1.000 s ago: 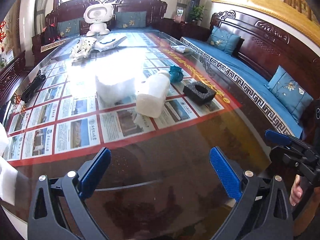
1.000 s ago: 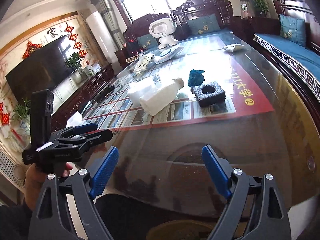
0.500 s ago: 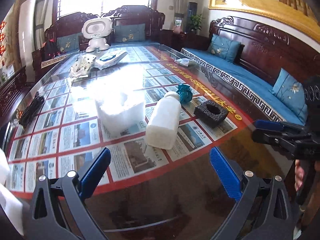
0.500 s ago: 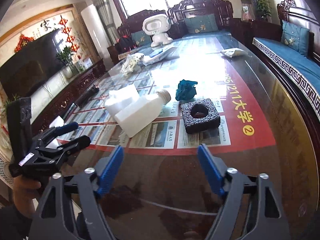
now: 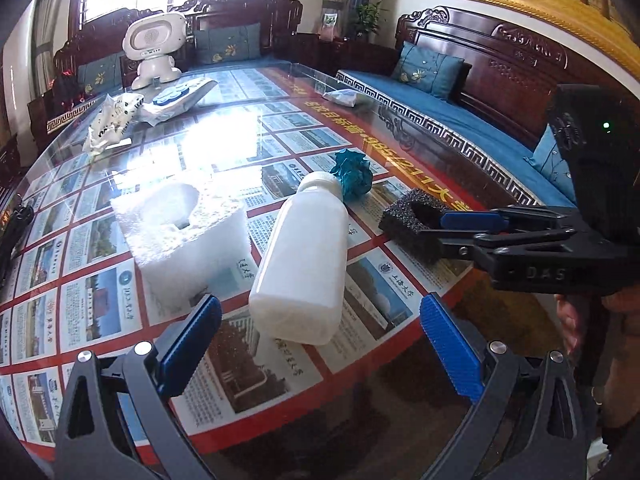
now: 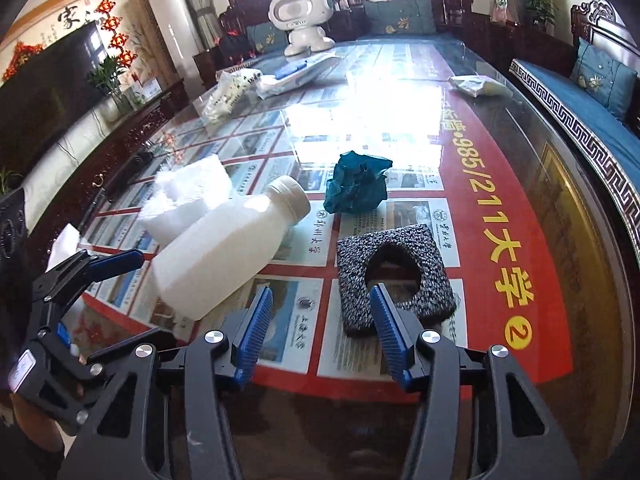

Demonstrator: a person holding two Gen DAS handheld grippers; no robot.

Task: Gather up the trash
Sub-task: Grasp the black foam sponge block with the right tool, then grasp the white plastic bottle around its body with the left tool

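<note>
A white plastic bottle (image 5: 304,264) (image 6: 224,248) lies on its side on the glass table (image 5: 360,420). A white foam block (image 5: 184,232) sits to its left, a crumpled teal paper (image 5: 352,174) (image 6: 356,188) by its cap, and a black foam square with a hole (image 5: 412,228) (image 6: 396,276) to its right. My left gripper (image 5: 320,340) (image 6: 132,296) is open, with the bottle's base just ahead between its fingers. My right gripper (image 6: 320,320) (image 5: 444,224) hovers at the black foam's near edge. Its jaws are closing, and only the foam's near corner shows between them, unpressed.
At the far end stand a white robot toy (image 5: 154,46), a spotted plastic bag (image 5: 108,124), a flat white packet (image 5: 180,98) and a small wrapper (image 6: 476,86). A blue-cushioned wooden bench (image 5: 448,116) runs along the table's right side. A hand (image 5: 568,320) holds the right gripper.
Both grippers have moved forward over the table toward the bottle and the black foam, which now loom larger. The right gripper's jaws have narrowed. The left jaws stayed wide.
</note>
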